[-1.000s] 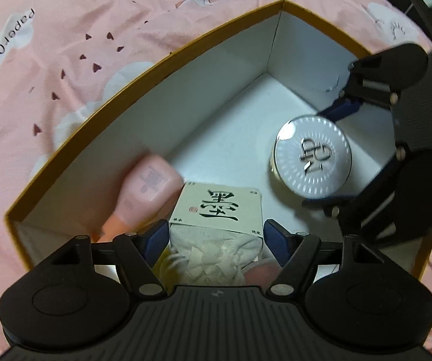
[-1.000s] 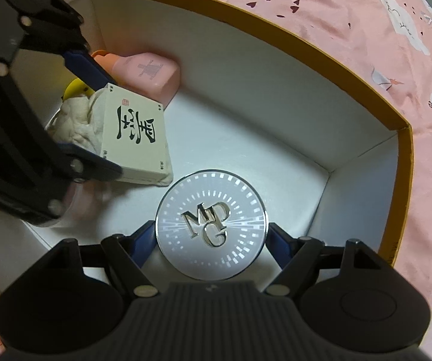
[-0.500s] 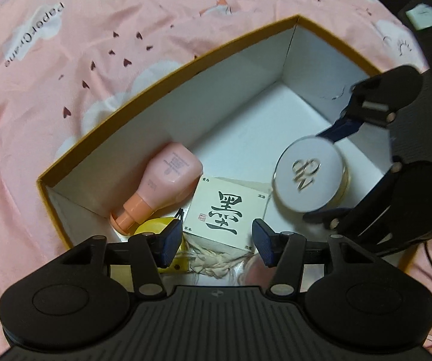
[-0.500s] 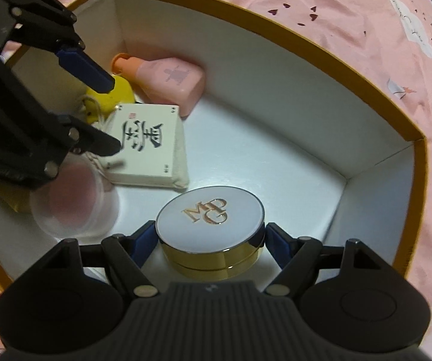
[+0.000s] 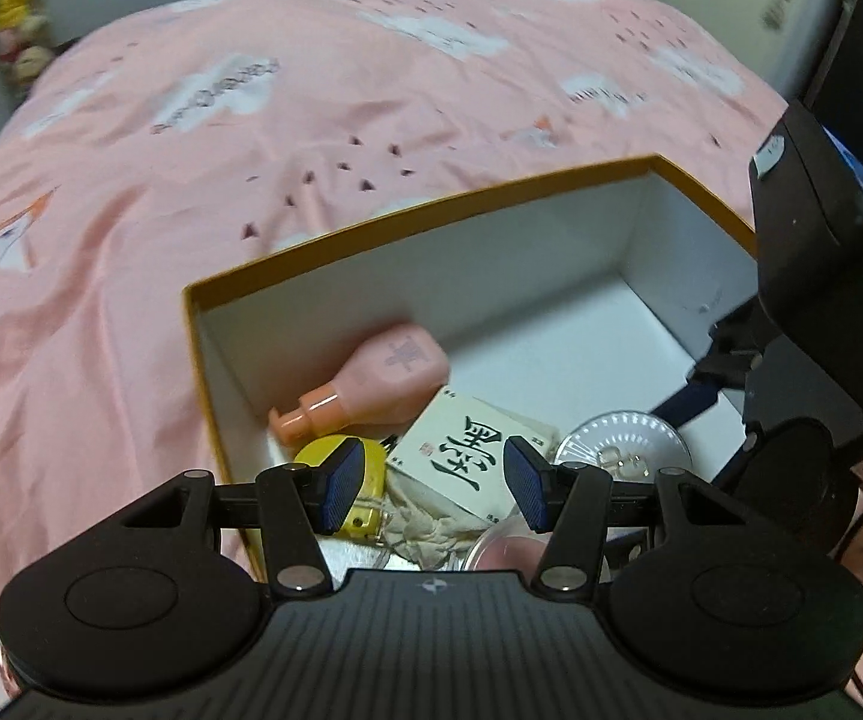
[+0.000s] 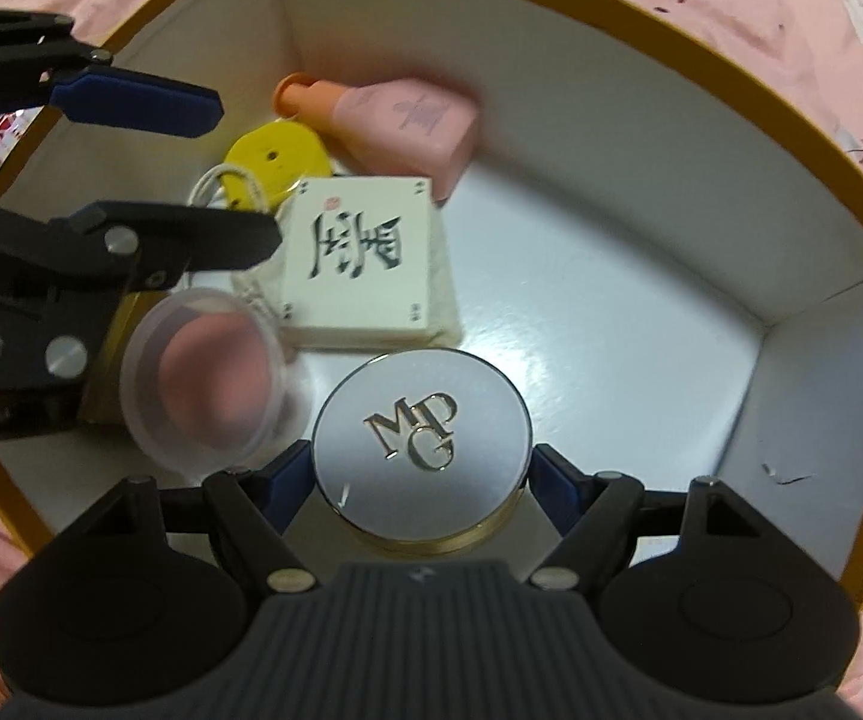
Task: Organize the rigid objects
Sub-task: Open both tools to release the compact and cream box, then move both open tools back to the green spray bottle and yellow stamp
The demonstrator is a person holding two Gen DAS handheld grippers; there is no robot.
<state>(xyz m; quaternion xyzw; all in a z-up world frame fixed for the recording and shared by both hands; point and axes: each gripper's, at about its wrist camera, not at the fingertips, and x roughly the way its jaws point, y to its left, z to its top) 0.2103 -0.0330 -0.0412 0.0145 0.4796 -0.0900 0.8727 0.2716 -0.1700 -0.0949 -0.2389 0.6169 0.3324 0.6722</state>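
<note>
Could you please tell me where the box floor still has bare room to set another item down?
The box floor is bare right of the calligraphy card box and compact, toward the far-right corner. Crowded: the left end, with pink bottle, yellow disc and clear lid.

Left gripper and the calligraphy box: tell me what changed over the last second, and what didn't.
The left gripper let go of the calligraphy box, opened, and pulled back up out of the orange-rimmed box; the calligraphy box now lies flat on the floor. The right gripper stayed around the silver MPG compact; the pink bottle stayed put.
</note>
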